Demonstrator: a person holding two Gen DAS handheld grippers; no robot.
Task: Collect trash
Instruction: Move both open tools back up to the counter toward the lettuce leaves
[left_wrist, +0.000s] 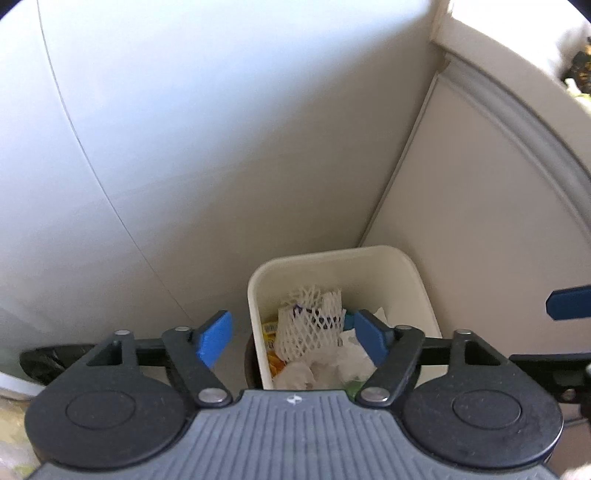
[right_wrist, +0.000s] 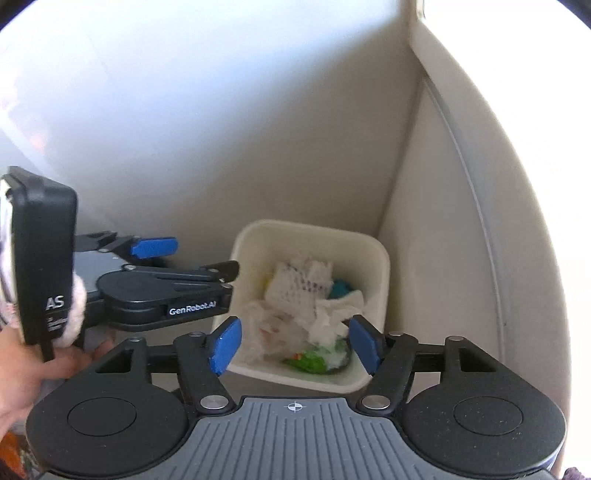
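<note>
Cream bin (right_wrist: 373, 254) sits cornered by walls, both grippers (left_wrist: 291, 341) (right_wrist: 295, 343) apart, empty above its rim.

Pale wall (left_wrist: 221, 147); cream cabinet panel (left_wrist: 480, 203) beside it.

A cream, square-mouthed plastic bin (right_wrist: 373, 254) of crumpled trash stands on the floor, tucked into the pale wall corner (right_wrist: 400, 173).

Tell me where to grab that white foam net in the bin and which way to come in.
Grip the white foam net by its upper end, coming straight down from above. It lies on top of the crumpled tissues, and the bin walls block any side approach. Its soft mesh should squash between the pads, so probably close across its narrow width.
</note>
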